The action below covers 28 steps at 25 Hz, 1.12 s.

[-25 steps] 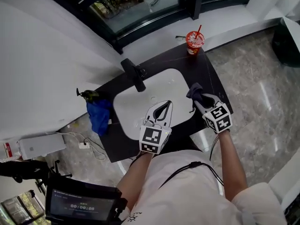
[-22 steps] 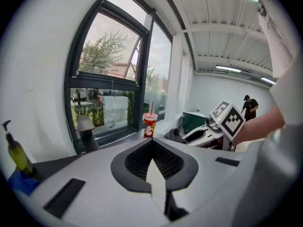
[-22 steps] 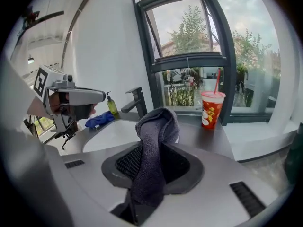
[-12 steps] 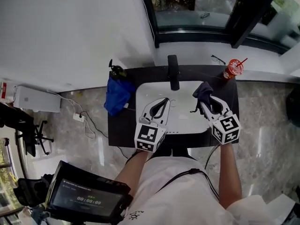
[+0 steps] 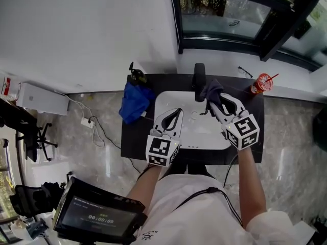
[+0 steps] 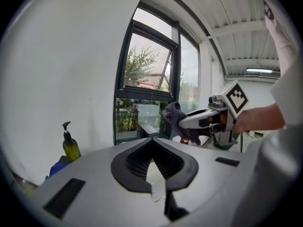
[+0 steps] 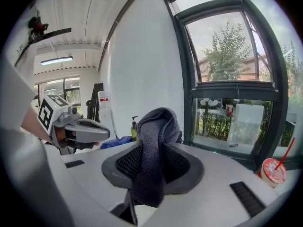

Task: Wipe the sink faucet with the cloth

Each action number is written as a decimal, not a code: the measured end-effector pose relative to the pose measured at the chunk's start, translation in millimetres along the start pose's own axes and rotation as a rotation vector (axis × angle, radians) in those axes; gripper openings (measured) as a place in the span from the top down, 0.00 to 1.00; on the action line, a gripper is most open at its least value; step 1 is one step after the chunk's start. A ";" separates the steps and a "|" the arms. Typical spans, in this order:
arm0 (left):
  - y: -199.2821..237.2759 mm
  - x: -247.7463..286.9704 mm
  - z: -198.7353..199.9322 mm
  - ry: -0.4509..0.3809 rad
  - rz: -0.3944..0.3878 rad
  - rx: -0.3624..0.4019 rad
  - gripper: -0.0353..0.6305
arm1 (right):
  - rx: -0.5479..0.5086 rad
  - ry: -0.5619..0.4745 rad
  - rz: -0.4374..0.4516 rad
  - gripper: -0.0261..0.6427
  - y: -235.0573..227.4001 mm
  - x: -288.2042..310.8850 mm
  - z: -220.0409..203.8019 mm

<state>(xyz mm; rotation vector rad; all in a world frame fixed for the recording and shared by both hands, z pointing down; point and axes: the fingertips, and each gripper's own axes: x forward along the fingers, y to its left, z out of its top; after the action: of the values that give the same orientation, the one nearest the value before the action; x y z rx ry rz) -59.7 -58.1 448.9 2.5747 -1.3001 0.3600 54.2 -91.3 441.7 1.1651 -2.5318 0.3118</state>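
The black faucet (image 5: 199, 78) stands at the back edge of the white sink (image 5: 200, 132), which is set in a black counter (image 5: 134, 137). My right gripper (image 5: 211, 98) is shut on a dark grey cloth (image 5: 212, 90), and the cloth bunches just right of the faucet's spout. In the right gripper view the cloth (image 7: 154, 160) hangs over and between the jaws. My left gripper (image 5: 178, 111) hovers over the basin's left half, its tips together with nothing between them. From the left gripper view, the right gripper (image 6: 189, 122) and the cloth (image 6: 173, 115) show ahead of it.
A green soap bottle (image 5: 137, 76) and a blue rag (image 5: 134, 102) sit at the counter's left end. A red cup with a straw (image 5: 261, 83) stands at the back right. The window sill runs behind the faucet, and a device with a screen (image 5: 99, 218) hangs low at the left.
My right gripper has carried the cloth up from the sink's right side to beside the faucet. The left gripper shifted a little over the basin. The head camera has swung round.
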 end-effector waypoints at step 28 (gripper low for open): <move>6.9 13.7 5.0 0.015 0.030 -0.021 0.96 | -0.402 0.229 0.173 0.79 -84.8 136.4 51.9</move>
<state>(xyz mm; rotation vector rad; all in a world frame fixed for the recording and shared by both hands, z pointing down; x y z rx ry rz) -56.9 -73.9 449.3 2.5330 -1.3315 0.3692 25.3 -257.4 451.9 0.7178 -2.3494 -0.0262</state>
